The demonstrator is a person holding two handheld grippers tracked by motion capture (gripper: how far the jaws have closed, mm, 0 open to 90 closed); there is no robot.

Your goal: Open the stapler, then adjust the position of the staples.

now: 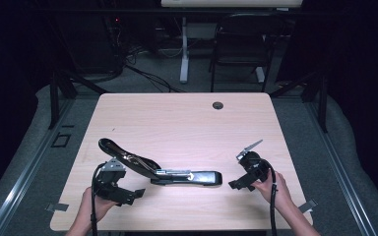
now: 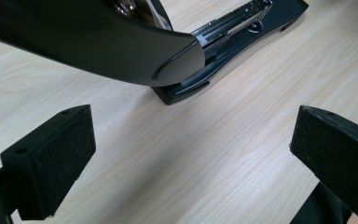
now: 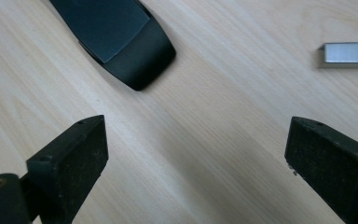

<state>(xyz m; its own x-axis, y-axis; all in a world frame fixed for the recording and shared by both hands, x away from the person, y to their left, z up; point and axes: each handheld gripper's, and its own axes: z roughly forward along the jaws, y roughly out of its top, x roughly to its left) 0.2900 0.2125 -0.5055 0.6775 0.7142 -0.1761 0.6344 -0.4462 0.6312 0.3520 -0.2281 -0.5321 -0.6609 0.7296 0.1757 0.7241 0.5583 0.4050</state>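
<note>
A black stapler (image 1: 187, 177) lies on the wooden table (image 1: 187, 123) near the front, its top arm (image 1: 123, 155) swung open up and to the left. My left gripper (image 1: 130, 193) sits just in front of that raised arm, jaws open and empty. In the left gripper view the arm (image 2: 98, 42) and the base with its metal magazine (image 2: 233, 32) lie beyond my left gripper (image 2: 186, 158). My right gripper (image 1: 238, 184) is off the stapler's right end, open and empty. The right gripper view has the stapler's rounded end (image 3: 126, 46) ahead of my right gripper (image 3: 196, 163), and a short silver staple strip (image 3: 349, 52).
A round cable hole (image 1: 218, 105) is near the table's far edge. Beyond the table stand a black chair (image 1: 241, 44) and a white desk leg (image 1: 184, 49). Bare wood stretches across the table's far half.
</note>
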